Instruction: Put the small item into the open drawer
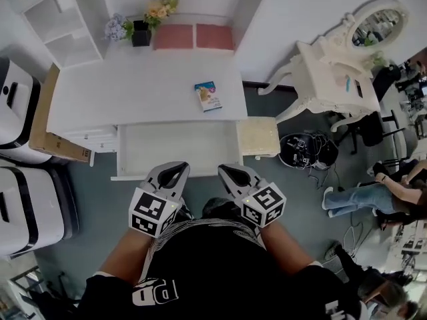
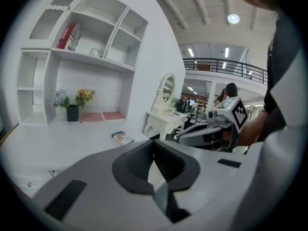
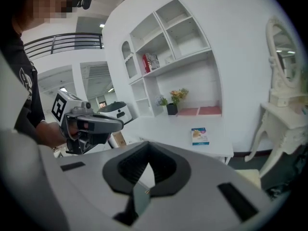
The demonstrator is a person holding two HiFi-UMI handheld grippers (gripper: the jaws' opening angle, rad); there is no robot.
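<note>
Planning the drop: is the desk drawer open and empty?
Open and empty: the drawer juts out from the desk front, its pale floor bare.

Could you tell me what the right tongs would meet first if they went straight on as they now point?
Probably the open drawer: the shut right tongs point forward and slightly down at its front edge. Depth is unclear, so they might instead reach the desk behind it.
</note>
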